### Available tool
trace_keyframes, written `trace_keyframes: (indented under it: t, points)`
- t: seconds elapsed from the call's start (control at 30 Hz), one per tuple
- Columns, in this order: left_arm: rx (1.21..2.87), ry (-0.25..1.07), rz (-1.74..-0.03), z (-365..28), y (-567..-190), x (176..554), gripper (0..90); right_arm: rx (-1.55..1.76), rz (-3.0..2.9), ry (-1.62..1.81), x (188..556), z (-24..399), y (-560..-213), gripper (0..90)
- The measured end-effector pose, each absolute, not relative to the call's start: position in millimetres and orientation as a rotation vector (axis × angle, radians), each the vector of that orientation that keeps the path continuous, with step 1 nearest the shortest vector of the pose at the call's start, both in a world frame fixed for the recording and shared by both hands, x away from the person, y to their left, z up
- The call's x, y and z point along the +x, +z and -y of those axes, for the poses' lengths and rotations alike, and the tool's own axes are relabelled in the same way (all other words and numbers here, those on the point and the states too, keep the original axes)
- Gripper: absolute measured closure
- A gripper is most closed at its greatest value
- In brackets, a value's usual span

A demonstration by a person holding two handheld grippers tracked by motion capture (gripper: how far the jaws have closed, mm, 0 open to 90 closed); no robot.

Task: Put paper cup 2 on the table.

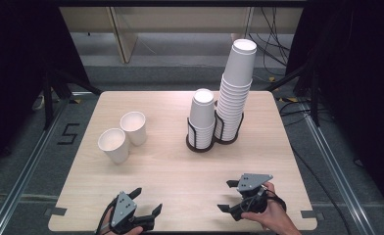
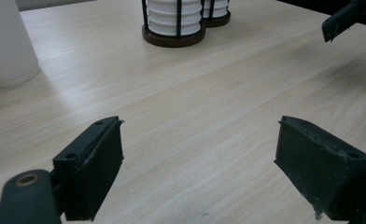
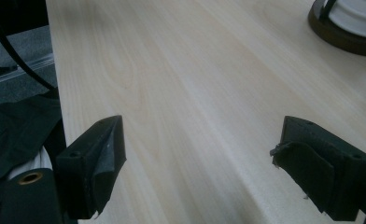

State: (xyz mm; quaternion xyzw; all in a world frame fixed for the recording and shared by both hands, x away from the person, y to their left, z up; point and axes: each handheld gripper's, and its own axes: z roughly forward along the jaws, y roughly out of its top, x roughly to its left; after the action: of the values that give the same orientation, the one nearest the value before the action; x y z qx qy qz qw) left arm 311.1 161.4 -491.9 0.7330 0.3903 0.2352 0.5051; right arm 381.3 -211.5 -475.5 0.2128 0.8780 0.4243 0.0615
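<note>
Two loose white paper cups [image 1: 114, 145] [image 1: 133, 127] stand upright on the left of the wooden table [image 1: 170, 166]. Mid-table are two black wire holders with stacked white cups, a short stack [image 1: 201, 120] and a tall one [image 1: 235, 93]. My left gripper [image 1: 147, 201] rests open near the front edge, nothing between its jaws; its own view [image 2: 200, 158] faces the short stack's holder [image 2: 174, 35], with one cup [image 2: 6, 44] at the left. My right gripper [image 1: 226, 196] is open at the front right, held by a hand; in its view [image 3: 202, 158] bare wood lies between the jaws.
The table's edge [image 3: 55, 93] runs along the left of the right gripper view, with floor, cables and black cloth [image 3: 17, 126] beyond. A holder base [image 3: 344, 28] sits at that view's top right. The right gripper's jaw tip [image 2: 344, 21] shows in the left gripper view.
</note>
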Motion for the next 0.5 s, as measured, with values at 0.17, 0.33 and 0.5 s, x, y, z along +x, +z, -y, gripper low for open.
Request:
trace_keyframes:
  t: [0.17,0.33,0.5]
  points:
    - [1.791,0.562,-0.92,-157.3,-490.2,307.4,14.3,0.62,-2.697,1.267,375.6,209.2,-481.4,16.1]
    - [1.791,0.567,-0.93,-158.8,-490.7,309.2,14.3,0.596,-2.718,1.249,374.3,207.3,-483.8,16.2]
    - [1.79,0.559,-0.928,-159.6,-491.5,311.1,14.3,0.601,-2.713,1.241,374.8,207.5,-484.1,16.0]
